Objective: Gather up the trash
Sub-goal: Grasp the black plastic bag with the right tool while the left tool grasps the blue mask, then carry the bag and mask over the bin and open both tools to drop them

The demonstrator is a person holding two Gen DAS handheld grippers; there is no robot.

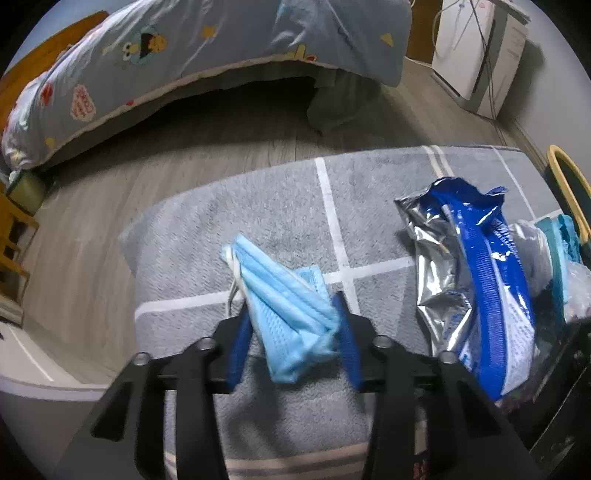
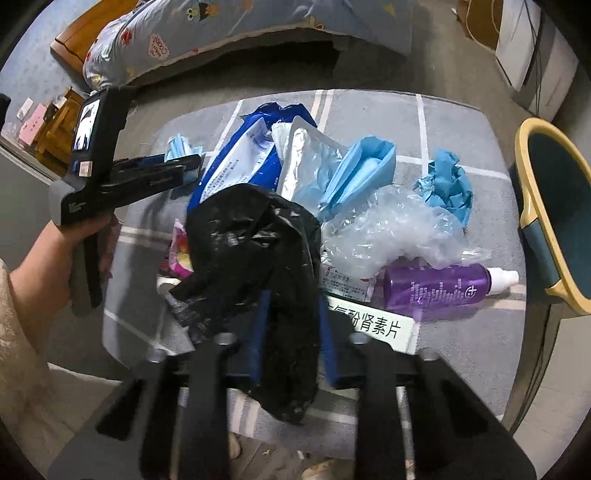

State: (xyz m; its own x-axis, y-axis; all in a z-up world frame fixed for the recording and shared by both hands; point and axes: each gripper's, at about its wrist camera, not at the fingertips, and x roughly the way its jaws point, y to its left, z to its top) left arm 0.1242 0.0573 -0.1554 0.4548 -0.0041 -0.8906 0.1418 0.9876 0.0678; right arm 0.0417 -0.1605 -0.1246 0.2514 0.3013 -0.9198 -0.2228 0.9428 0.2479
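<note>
White box partly behind black bag; bin cut by frame edge

A home bedroom: a bed under a cartoon-print quilt, wood-look floor, and a grey rug.
</note>
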